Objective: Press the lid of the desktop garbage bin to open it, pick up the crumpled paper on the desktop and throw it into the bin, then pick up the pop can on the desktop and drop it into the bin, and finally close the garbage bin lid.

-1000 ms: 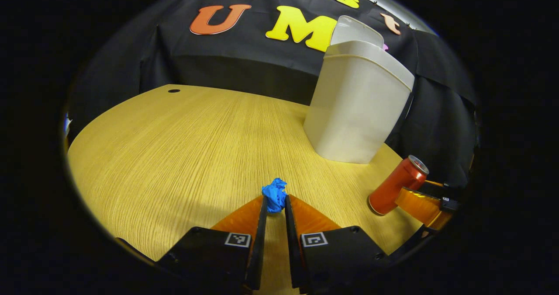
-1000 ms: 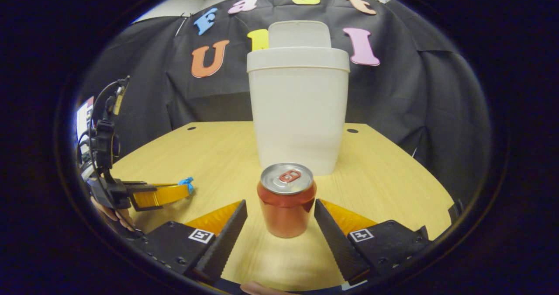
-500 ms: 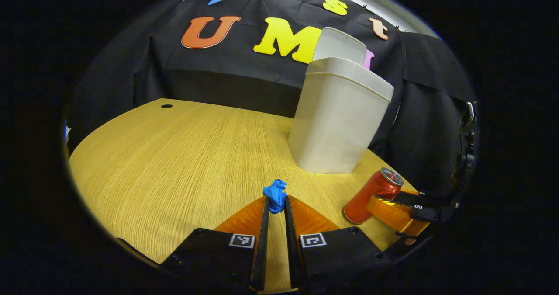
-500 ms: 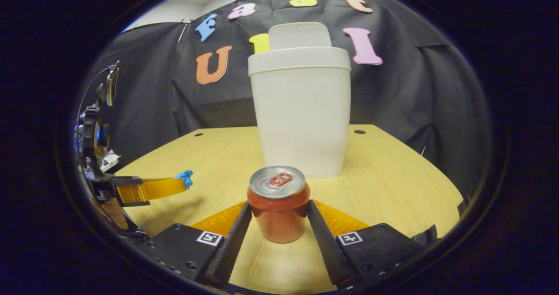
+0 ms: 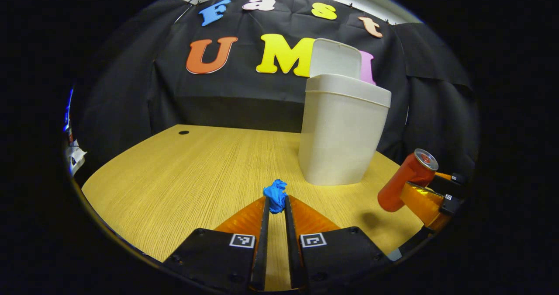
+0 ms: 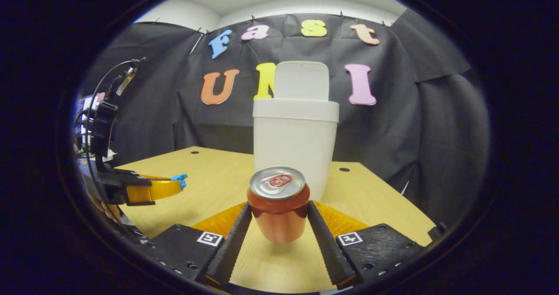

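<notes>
Gripping one paper ball [image 5: 275, 194], one can [image 6: 278, 202]

The left gripper [image 5: 275, 204] is clamped on the crumpled paper [image 5: 275, 194]; the right gripper [image 6: 278, 214] is clamped on the pop can [image 6: 278, 203], raised.

No word, brand or number can be read. The pop can [image 6: 278, 207] has a plain side. The square black-and-white patterned tags [image 6: 209, 238], below it on either side, carry no letters.

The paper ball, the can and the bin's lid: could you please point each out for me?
paper ball [image 5: 275, 194], left gripper view, its crumpled top.
can [image 6: 278, 212], right gripper view, its side wall.
lid [image 6: 301, 81], right gripper view, its raised flap.
</notes>
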Demonstrator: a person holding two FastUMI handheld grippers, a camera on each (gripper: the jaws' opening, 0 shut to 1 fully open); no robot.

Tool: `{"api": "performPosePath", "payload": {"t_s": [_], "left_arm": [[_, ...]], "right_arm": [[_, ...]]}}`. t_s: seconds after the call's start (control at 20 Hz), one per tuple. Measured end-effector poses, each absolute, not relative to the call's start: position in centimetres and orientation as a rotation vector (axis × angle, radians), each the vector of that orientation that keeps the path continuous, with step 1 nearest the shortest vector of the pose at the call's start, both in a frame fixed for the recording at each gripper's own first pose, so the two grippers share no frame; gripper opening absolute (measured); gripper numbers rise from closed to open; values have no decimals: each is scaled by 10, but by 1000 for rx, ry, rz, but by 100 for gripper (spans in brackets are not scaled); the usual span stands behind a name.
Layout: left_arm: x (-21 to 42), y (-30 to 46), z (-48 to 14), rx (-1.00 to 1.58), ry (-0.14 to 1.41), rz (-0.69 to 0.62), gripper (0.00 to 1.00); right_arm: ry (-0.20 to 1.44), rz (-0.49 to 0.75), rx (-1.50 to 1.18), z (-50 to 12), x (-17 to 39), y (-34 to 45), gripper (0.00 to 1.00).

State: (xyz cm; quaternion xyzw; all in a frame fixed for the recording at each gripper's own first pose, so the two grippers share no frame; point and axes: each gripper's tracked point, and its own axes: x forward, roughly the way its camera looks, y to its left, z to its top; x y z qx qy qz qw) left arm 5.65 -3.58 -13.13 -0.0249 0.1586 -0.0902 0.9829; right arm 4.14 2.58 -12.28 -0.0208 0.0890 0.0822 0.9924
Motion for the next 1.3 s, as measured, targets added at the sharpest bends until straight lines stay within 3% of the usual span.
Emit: {"api": "performPosePath", "payload": {"t_s": [0.6,1.3], "left_arm": [[35,-71,-35,-2,138,-98,23],[87,-129,47,29,116,-62,24]], "right_arm": [[-85,161,-3,5,18,-24,80],[2,183,116,-26,32,-92,80]]}}
